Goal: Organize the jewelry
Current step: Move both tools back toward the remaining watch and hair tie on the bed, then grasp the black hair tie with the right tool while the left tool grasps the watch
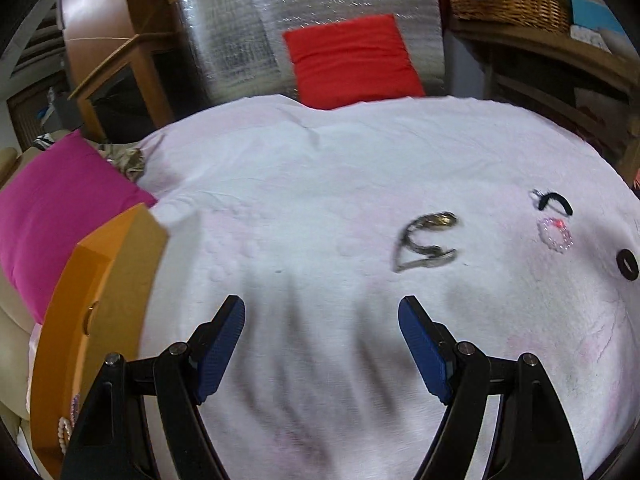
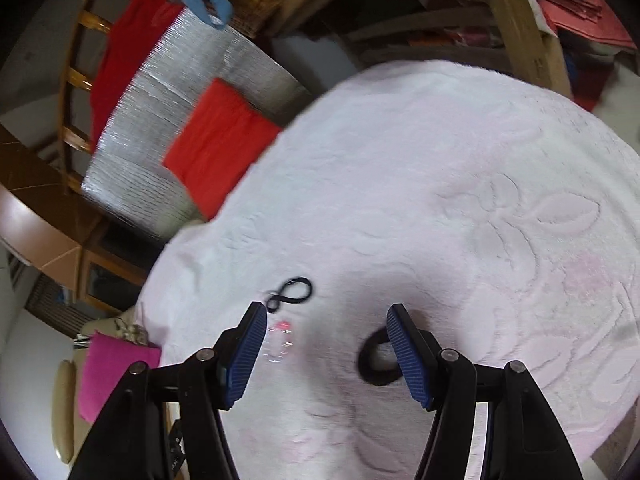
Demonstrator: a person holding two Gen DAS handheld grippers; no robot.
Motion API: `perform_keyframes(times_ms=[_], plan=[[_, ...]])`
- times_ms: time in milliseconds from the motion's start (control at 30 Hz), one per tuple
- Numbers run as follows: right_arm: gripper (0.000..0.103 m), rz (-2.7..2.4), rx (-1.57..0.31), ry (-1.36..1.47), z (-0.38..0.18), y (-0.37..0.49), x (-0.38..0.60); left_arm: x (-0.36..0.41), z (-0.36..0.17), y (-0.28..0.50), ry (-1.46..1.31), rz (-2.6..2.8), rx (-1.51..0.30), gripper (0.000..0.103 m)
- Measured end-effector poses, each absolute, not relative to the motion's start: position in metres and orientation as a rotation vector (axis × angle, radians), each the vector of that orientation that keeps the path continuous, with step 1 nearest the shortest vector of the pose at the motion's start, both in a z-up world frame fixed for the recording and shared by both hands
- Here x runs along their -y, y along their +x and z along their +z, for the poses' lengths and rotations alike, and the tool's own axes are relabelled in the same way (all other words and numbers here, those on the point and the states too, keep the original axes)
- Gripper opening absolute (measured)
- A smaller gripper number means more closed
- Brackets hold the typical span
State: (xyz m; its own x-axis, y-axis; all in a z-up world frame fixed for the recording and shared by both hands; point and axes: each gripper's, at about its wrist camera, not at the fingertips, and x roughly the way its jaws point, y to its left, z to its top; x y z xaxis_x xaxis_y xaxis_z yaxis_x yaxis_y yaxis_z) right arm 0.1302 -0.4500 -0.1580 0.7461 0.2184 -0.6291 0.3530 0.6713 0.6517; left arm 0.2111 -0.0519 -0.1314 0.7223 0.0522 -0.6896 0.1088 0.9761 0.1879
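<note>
Jewelry lies scattered on the pale pink towel covering the tabletop: a metal chain watch or bracelet mid-cloth, a clear pink bead bracelet further right, a thin black loop just beyond it, a black ring near the edge. Orange box at left, beads showing low beside it. Left tongs wide, empty, above bare towel short of the chain piece. Right tongs wide, empty, bead bracelet by one pad, black ring partly behind the other. Likely all light; chain limp and slippery, so pinch a bunched section; bead bracelet probably elastic, grip across the band. Plush towel may snag.
</note>
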Motion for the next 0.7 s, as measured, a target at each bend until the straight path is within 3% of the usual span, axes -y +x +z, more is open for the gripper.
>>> perform_keyframes(times_ms=[233, 333, 700], plan=[[0.06, 0.013, -0.824, 0.826, -0.168, 0.169, 0.43, 0.07, -0.14, 0.218, 0.217, -0.072, -0.807, 0.08], [0.05, 0.046, -0.875, 0.796, -0.176, 0.189, 0.417, 0.073, -0.142, 0.219, 0.227, -0.08, -0.818, 0.08], [0.05, 0.006, -0.888, 0.707, -0.179, 0.233, 0.395, 0.036, -0.142, 0.256, 0.089, -0.096, -0.864, 0.08]])
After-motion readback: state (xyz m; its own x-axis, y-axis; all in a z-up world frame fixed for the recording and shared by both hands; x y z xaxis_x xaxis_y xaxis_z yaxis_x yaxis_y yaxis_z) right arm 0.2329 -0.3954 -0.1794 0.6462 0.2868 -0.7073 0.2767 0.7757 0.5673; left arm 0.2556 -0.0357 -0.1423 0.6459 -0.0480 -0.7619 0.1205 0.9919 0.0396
